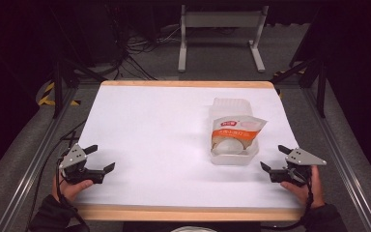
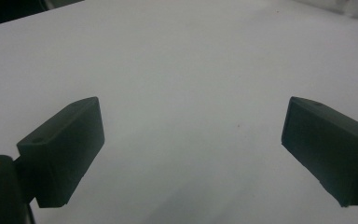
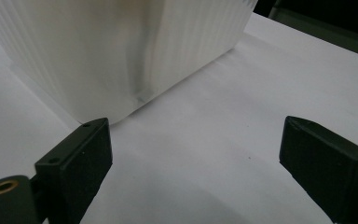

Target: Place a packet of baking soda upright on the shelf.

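High view: one clear container [image 1: 234,145] holding one orange pouch [image 1: 237,128] on my tabletop [image 1: 154,125]; my left gripper [image 1: 100,158] and right gripper [image 1: 275,157] both gape, empty. Pouch print unreadable.

A white-topped table [image 1: 164,130] with a pale wooden edge is seen at centre frame. Grey floor [image 1: 222,58] is lit behind it; the upper corners are left in darkness. A white metal stand [image 1: 221,21] is placed at upper centre, black cables [image 1: 130,53] are strewn upper left.
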The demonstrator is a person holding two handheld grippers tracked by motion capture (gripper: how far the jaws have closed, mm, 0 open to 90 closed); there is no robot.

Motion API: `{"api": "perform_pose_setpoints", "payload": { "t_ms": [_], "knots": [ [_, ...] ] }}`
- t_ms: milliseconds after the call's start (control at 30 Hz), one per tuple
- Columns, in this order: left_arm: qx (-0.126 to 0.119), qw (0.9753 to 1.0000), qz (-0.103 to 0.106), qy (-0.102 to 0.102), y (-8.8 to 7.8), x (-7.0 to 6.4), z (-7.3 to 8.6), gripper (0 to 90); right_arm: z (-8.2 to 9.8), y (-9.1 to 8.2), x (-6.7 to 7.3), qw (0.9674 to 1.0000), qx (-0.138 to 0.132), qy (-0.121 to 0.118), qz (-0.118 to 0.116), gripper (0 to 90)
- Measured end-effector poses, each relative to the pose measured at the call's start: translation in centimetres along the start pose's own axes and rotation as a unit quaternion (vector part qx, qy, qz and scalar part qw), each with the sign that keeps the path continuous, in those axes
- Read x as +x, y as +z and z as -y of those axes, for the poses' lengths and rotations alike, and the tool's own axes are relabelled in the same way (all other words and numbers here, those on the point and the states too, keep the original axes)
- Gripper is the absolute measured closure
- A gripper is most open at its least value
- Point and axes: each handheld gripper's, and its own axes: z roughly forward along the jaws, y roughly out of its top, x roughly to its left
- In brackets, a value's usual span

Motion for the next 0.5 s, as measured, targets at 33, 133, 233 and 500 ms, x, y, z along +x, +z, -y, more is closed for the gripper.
{"api": "perform_pose_setpoints", "payload": {
  "t_ms": [33,133,233,500],
  "knots": [
    [0.000,1.0000,0.000,0.000,0.00,0.00,0.00,6.5,0.00,0.00,0.00,1.0000,0.000,0.000,0.000,10.1],
    [0.006,1.0000,0.002,0.006,0.28,-0.20,0.02,6.4,0.02,-0.04,-0.01,1.0000,-0.003,0.000,0.003,10.1],
    [0.003,1.0000,0.004,0.005,0.31,-0.26,0.01,6.5,0.04,-0.07,-0.01,1.0000,-0.004,0.002,0.005,10.2],
    [0.003,1.0000,0.004,0.005,0.47,-0.14,0.00,6.4,0.03,-0.06,-0.03,1.0000,-0.003,0.003,0.005,10.3]
  ]
}}
